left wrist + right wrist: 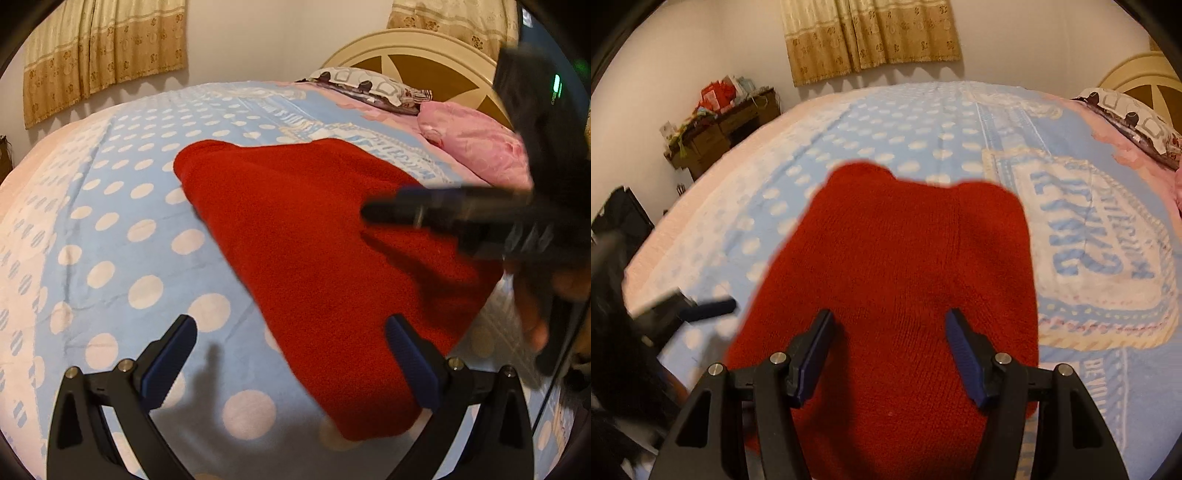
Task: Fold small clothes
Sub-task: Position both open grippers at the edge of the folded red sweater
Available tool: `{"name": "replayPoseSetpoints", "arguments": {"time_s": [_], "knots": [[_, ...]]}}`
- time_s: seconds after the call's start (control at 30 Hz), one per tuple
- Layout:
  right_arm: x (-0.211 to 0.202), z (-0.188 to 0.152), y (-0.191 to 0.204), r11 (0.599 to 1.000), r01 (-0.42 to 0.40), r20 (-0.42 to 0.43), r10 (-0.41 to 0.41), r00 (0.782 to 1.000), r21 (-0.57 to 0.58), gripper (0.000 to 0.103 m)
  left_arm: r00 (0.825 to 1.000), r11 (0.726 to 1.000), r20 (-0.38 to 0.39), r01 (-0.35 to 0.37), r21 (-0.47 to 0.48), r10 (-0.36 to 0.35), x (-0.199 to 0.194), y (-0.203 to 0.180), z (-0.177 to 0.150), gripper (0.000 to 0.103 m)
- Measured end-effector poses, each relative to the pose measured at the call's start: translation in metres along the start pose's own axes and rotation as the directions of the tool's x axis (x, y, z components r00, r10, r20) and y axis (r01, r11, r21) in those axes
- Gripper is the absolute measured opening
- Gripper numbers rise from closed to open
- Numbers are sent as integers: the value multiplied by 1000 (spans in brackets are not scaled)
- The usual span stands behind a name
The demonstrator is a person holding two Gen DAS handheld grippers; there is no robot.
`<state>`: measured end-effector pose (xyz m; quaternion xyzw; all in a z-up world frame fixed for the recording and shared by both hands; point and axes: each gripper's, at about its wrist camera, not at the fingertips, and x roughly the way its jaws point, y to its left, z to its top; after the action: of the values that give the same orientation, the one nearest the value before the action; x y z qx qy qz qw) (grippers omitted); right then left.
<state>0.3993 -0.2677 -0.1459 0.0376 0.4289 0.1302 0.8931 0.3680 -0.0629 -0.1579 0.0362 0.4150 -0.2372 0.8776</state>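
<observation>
While both jaws stand wide with nothing between them, the left gripper (290, 363) hovers over the bed's blanket (110, 236) at the near-left edge of the red sweater (314, 240). Right gripper (890, 354) hangs above the sweater's near end, pads clear of the knit. Sweater lies folded flat on the dotted blue blanket, mid-bed. Farther back: pink pillow (476, 144), patterned pillow (369, 86), headboard (413, 55), curtain (871, 37), cluttered desk (720, 125).
</observation>
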Motion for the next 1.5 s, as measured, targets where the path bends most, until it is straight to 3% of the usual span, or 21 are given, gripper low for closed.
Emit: {"name": "replayPoseSetpoints", "arguments": {"time_s": [0.07, 0.13, 0.2, 0.3, 0.5, 0.77, 0.9, 1.0, 1.3, 1.4, 1.5], "knots": [[-10, 14, 4, 1000, 14, 43, -13, 999, -18, 64, 1000, 1000, -7, 10, -9, -10, 3, 1, 0, 103], [-4, 29, 6, 999, 34, 30, -33, 999, -42, 64, 1000, 1000, -11, 12, -14, -12, 3, 1, 1, 103], [18, 39, 2, 997, 60, -60, -64, 996, -57, 64, 1000, 1000, -9, 2, -10, -2, 1, 0, 2, 103], [57, 37, -16, 988, 144, -183, -152, 971, -55, 63, 1000, 1000, 4, -11, 4, 11, -4, -4, 4, 103], [55, 25, -26, 988, 127, -128, -138, 982, -90, 63, 1000, 999, -16, -14, 36, 14, -4, -7, 10, 103], [34, 25, -39, 998, 51, -61, -53, 997, -47, 64, 999, 999, -21, 26, -34, -27, 2, 1, 13, 103], [9, 31, -64, 999, -18, -4, 18, 1000, 51, 64, 999, 999, -28, 36, -39, -37, 6, 0, 12, 103], [2, 39, -83, 995, -3, 42, -1, 999, 96, 64, 998, 997, -34, 50, -57, -52, 9, 2, 12, 103], [39, 31, -120, 971, -61, -30, 70, 997, 231, 64, 986, 982, -78, 134, -136, -145, 26, 10, 10, 103], [53, 30, -129, 947, -135, -30, 150, 988, 293, 72, 987, 982, -65, 134, -129, -144, 27, 8, 10, 103], [60, 31, -130, 937, -174, -17, 188, 982, 304, 73, 987, 981, -51, 145, -130, -153, 26, 8, 8, 103]]}}
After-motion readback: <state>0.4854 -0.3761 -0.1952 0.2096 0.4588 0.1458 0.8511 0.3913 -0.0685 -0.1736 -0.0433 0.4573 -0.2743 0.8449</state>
